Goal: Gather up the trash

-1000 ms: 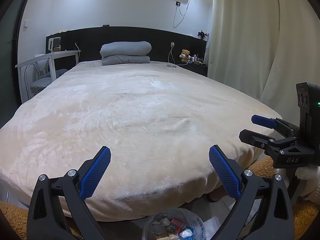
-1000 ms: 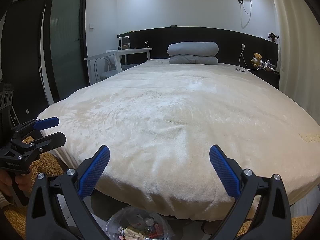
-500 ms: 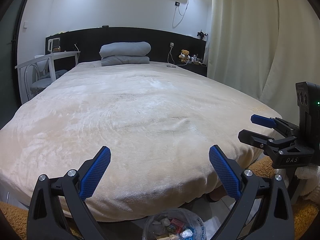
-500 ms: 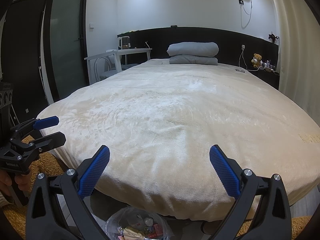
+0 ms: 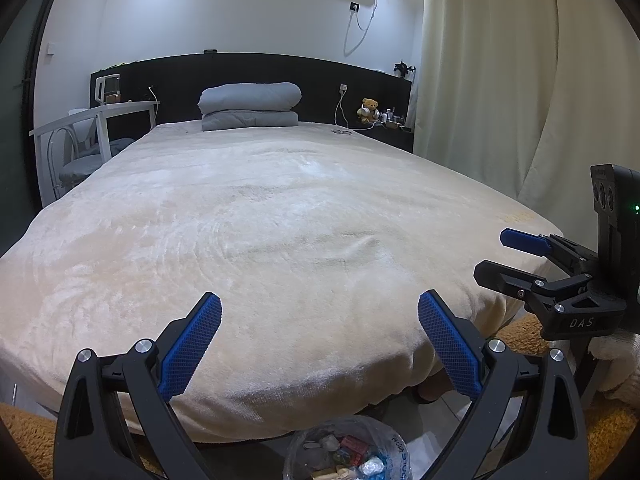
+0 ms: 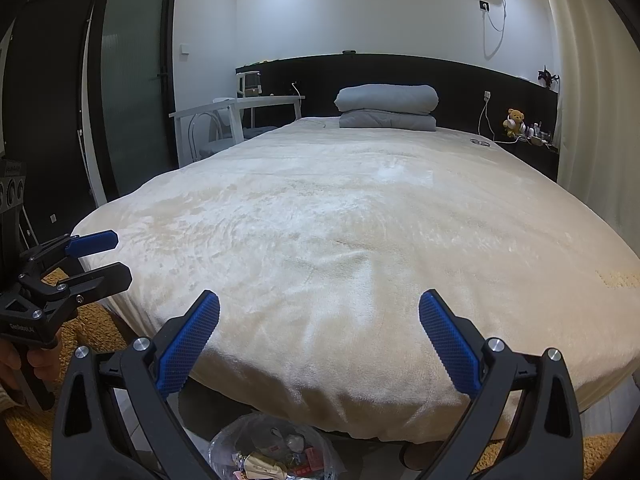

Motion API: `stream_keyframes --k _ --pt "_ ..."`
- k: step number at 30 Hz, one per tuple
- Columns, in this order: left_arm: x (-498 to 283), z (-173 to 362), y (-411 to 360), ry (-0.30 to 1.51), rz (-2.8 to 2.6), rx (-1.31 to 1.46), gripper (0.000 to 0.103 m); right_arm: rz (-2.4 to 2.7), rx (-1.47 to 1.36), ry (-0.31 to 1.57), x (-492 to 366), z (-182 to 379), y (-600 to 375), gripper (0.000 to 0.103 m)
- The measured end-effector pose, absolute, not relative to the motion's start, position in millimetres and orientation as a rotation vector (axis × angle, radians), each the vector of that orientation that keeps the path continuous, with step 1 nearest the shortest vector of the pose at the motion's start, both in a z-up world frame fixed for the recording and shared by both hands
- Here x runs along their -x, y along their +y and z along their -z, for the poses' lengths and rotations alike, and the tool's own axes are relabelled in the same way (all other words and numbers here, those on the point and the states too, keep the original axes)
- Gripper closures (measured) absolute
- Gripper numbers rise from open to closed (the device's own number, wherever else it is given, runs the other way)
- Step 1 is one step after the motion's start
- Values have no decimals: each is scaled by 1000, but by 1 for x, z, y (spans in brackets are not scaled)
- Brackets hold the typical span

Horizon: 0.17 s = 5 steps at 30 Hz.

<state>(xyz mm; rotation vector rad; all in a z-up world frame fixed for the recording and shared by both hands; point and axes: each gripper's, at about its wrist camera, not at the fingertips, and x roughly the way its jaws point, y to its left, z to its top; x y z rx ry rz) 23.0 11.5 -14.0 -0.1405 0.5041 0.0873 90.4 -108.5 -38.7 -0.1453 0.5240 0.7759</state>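
A clear plastic bag of trash [image 5: 347,454] sits on the floor at the foot of the bed, below and between the fingers; it also shows in the right wrist view [image 6: 276,450]. My left gripper [image 5: 320,312] is open and empty above the bed's foot edge. My right gripper [image 6: 320,310] is open and empty beside it. Each gripper shows in the other's view: the right one [image 5: 500,254] at the right edge, the left one [image 6: 114,258] at the left edge. I see no loose trash on the cream blanket [image 5: 260,240].
A folded grey duvet [image 5: 250,106] lies at the headboard. A white desk and chair [image 5: 88,136] stand left of the bed, a nightstand with a teddy bear [image 5: 369,110] at the far right, curtains [image 5: 500,80] along the right. A dark door [image 6: 128,80] is left.
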Motion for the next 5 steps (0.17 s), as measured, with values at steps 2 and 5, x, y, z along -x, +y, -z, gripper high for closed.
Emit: stream_keyframes --k 2,5 --pt "-24 14 13 506 -86 144 6 -775 146 523 -90 39 -108 4" --pt "-24 14 13 507 -84 143 6 -775 147 524 -90 39 -108 4"
